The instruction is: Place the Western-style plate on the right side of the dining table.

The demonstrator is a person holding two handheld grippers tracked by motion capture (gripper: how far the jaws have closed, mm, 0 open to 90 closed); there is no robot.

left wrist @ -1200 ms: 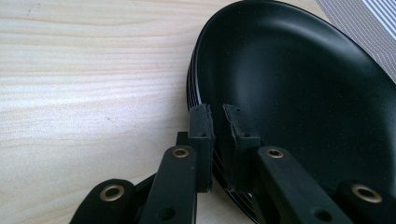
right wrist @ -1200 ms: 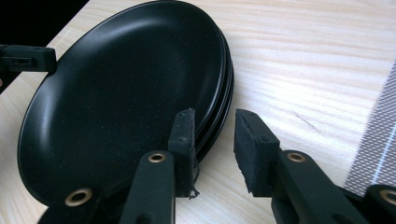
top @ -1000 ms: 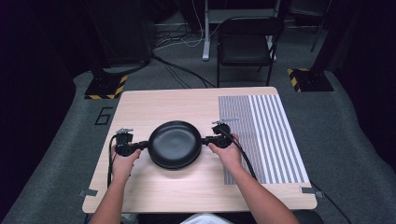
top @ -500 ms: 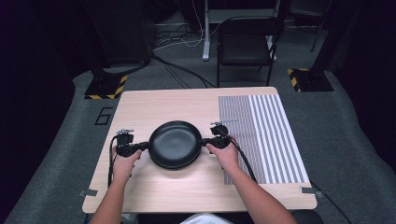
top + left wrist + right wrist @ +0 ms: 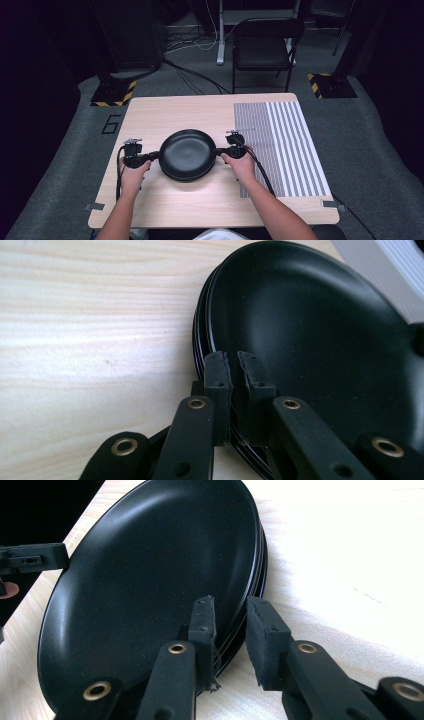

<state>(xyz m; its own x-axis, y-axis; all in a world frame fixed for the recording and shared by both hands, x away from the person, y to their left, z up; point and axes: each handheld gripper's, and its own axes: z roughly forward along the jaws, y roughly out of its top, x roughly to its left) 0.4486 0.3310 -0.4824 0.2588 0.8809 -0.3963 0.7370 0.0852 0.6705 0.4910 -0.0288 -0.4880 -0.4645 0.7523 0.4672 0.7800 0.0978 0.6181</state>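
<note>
Left gripper: clamped on near rim of black plates
Right gripper: jaws just closing astride opposite rim; gap remains at one pad
Plates: stacked mid-table; beside striped mat

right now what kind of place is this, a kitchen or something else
Probably a lab or recording studio, not a kitchen: a lone wooden table stands on grey carpet in a dark room, cables trail across the floor, and yellow-black hazard tape marks the stand bases. A folding chair sits behind.
</note>
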